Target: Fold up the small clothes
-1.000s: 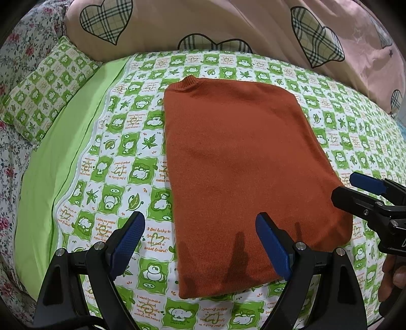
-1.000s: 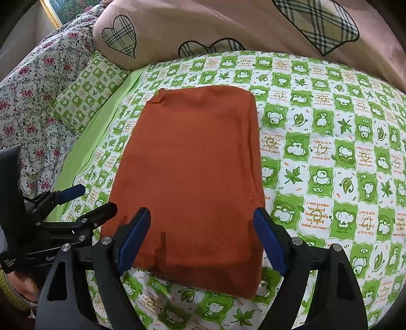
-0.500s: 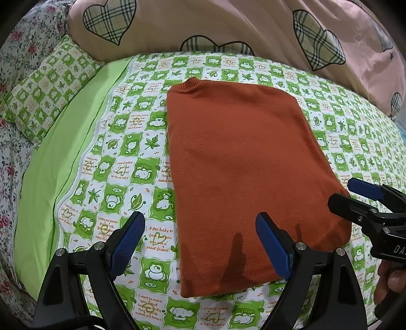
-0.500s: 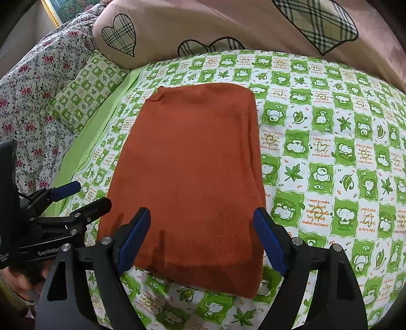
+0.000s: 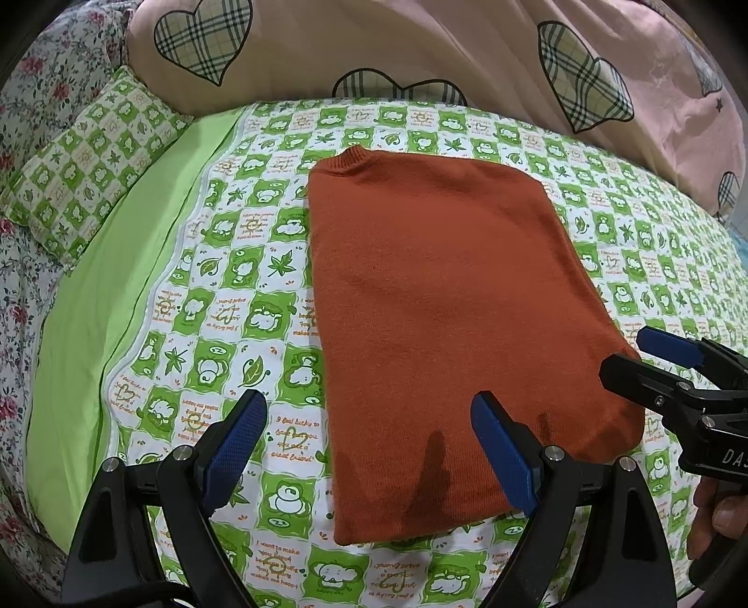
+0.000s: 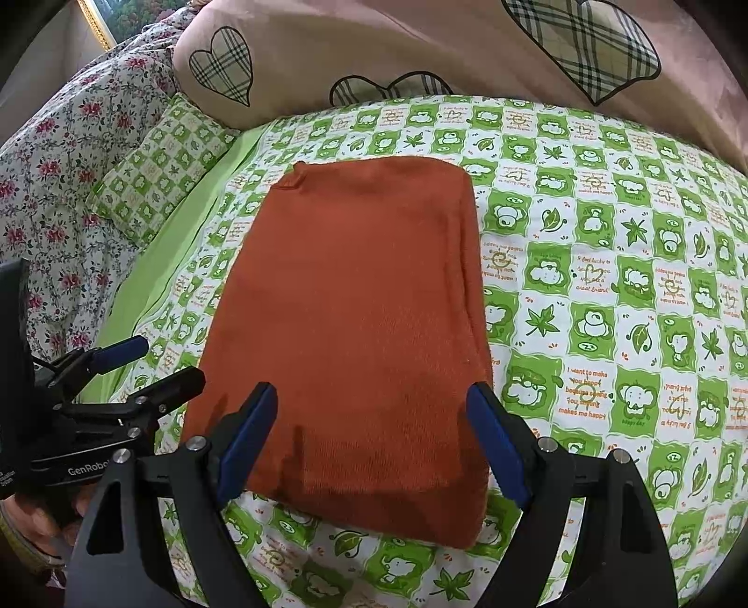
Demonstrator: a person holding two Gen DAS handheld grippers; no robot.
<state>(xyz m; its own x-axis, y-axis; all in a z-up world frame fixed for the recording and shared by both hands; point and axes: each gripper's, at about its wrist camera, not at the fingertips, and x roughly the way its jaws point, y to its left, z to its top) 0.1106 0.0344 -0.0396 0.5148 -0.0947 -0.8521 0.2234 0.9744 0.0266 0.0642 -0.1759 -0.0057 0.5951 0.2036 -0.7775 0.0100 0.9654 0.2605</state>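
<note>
Hovering over a folded garment on the bed, both tools spread wide and holding nothing.

Seeing, from the left wrist view, the left black two-finger gripper with blue pads (image 5: 369,449) gaping over the near-left corner of the rust-orange knitted sweater folded into a rectangle (image 5: 449,299), lying flat on the green-and-white cartoon-print bedsheet (image 5: 224,280); catching the right black gripper (image 5: 654,360) at the sweater's near-right corner, likewise parted. Showing only from the right wrist view: stacked fold layers along the sweater's right edge, a floral quilt (image 6: 61,196), a gilt picture frame (image 6: 96,23).
</note>
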